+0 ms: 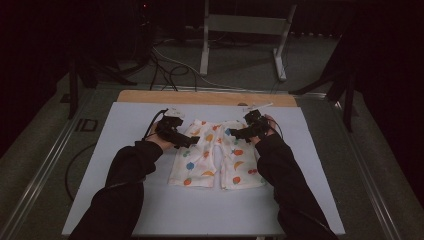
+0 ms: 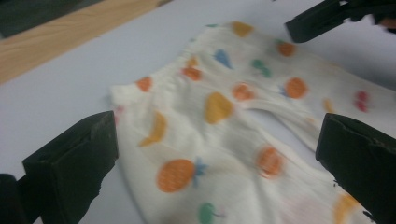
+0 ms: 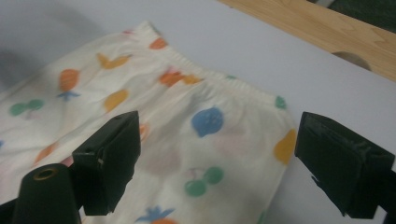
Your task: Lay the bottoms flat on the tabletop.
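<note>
1 pair of small cream cotton shorts printed with coloured fruit (image 1: 216, 155) lies flat on the pale grey-blue table mat (image 1: 125, 130), waistband toward the far edge and its 2 legs pointing back at the person. The shorts sit about midway across the mat, and beyond the mat's far edge runs 1 strip of bare light wood tabletop (image 1: 200, 97).

2 black two-jaw grippers are at work, 1 in each hand, with 2 black-sleeved forearms coming in from the near side. The left gripper (image 1: 186, 141) is at the shorts' left waist corner; in the left gripper view its 2 jaws stand wide apart on either side of the cloth, pinching nothing, with the waistband's corner lying near the left-hand jaw. The right gripper (image 1: 235, 135) is at the right waist corner; in the right gripper view its 2 jaws are likewise spread, with the elastic waistband and a blue fruit print seen between them. Whether either gripper's jaw tips touch the fabric cannot be told.

In the left gripper view the other gripper's black jaw shows at the top right, over the far side of the shorts.

On the floor past the table stand 1 white metal frame (image 1: 245, 35) and several loose black cables (image 1: 165, 70).
</note>
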